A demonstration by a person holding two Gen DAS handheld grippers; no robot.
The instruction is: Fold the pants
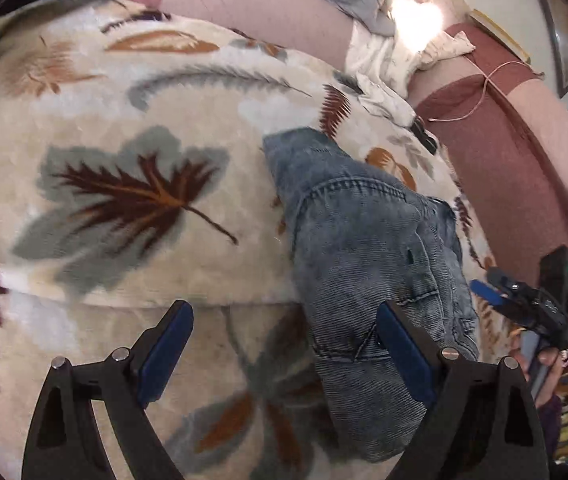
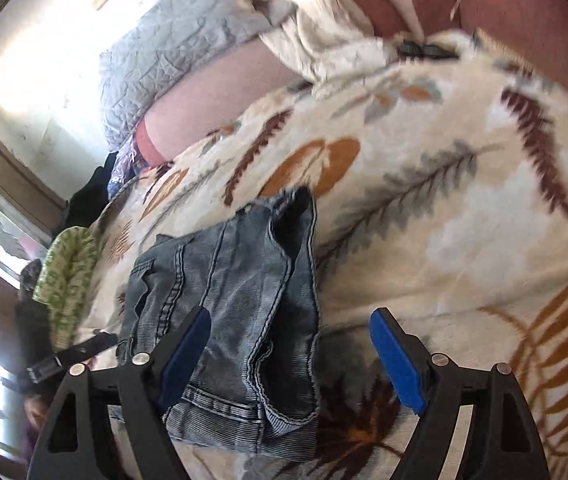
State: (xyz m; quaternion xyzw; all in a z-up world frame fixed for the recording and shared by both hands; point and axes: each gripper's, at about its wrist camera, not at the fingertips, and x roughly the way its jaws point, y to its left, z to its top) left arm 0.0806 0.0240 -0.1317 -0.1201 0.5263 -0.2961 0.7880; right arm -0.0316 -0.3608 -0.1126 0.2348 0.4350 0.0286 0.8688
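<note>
Folded blue denim pants [image 1: 367, 256] lie on a cream blanket with leaf prints [image 1: 124, 120]. In the left wrist view my left gripper [image 1: 284, 344] is open and empty, above the blanket with its right finger over the pants' near end. My right gripper [image 1: 523, 300] shows at the right edge beyond the pants. In the right wrist view the pants [image 2: 236, 304] lie in a compact folded stack on the blanket [image 2: 443, 200]. My right gripper [image 2: 287, 352] is open and empty, its left finger over the pants. The left gripper [image 2: 72, 354] shows low at the left.
A pink and maroon sofa back [image 1: 503, 148] runs behind the blanket, with a grey quilted cover [image 2: 180, 40] and white cloth [image 1: 387, 64] on it. A small black object [image 1: 423, 136] lies at the blanket's far edge. A green patterned cloth [image 2: 68, 268] lies at the left.
</note>
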